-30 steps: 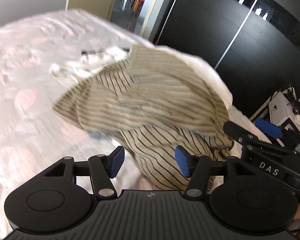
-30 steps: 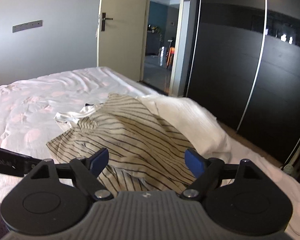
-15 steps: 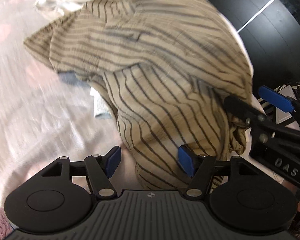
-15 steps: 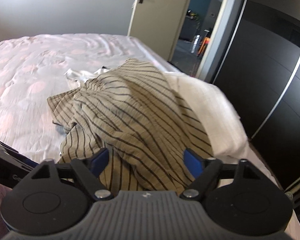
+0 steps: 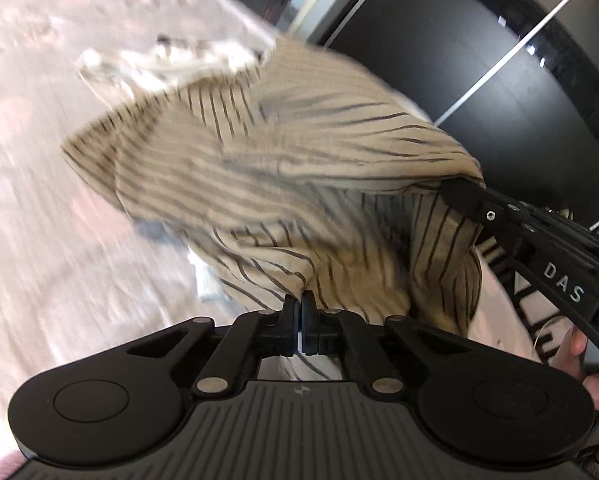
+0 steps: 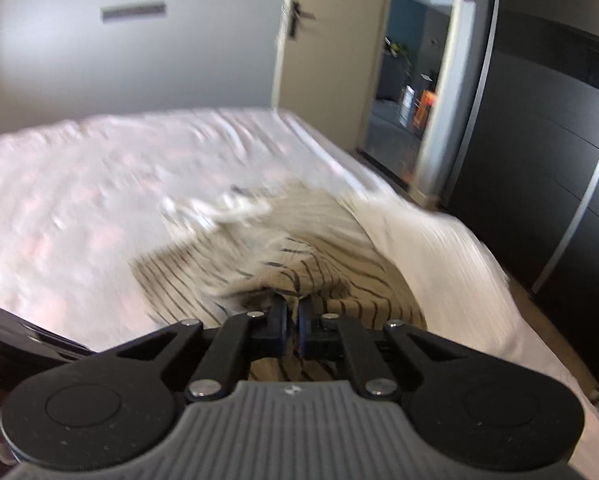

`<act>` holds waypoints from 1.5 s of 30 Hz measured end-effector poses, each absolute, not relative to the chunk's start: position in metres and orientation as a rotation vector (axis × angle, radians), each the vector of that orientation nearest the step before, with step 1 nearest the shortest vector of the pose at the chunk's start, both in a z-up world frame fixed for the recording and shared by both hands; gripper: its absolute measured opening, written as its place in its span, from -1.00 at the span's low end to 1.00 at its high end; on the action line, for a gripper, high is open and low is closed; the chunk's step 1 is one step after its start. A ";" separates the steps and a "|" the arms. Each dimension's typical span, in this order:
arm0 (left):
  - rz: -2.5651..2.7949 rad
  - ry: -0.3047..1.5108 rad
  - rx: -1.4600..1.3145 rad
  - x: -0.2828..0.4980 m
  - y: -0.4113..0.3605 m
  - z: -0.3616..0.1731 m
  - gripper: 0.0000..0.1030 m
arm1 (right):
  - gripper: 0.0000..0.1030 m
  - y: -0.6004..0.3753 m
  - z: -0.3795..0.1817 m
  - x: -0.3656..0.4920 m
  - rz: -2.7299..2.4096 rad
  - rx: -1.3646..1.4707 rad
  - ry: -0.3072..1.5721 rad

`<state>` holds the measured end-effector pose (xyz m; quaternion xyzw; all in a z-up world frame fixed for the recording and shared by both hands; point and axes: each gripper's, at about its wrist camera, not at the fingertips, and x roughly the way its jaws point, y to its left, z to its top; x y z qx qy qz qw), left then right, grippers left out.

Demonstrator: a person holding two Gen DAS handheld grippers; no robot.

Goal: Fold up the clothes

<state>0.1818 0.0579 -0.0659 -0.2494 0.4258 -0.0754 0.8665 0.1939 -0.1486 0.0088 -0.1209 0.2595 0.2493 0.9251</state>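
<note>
A beige shirt with dark stripes lies bunched on the pink-patterned bed. My left gripper is closing tight on the shirt's near lower edge, pads pressed together with fabric at their tips. In the right wrist view the same shirt bulges up just ahead of my right gripper, whose jaws are closing on a raised fold of it. The right gripper also shows in the left wrist view, its tip buried in the shirt's right side, higher than the left one.
A crumpled white garment lies beyond the shirt, and a white ribbed cloth drapes the bed's right edge. Black wardrobe doors stand to the right, an open doorway behind. A person's hand holds the right gripper.
Both grippers went from wide open to shut on the striped shirt. The right side of the shirt has lifted into a raised fold. Both views are blurred by motion.
</note>
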 end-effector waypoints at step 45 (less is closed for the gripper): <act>0.758 0.781 -0.586 -0.121 0.436 -0.103 -1.00 | -0.90 0.216 -0.114 0.140 0.763 -0.380 0.535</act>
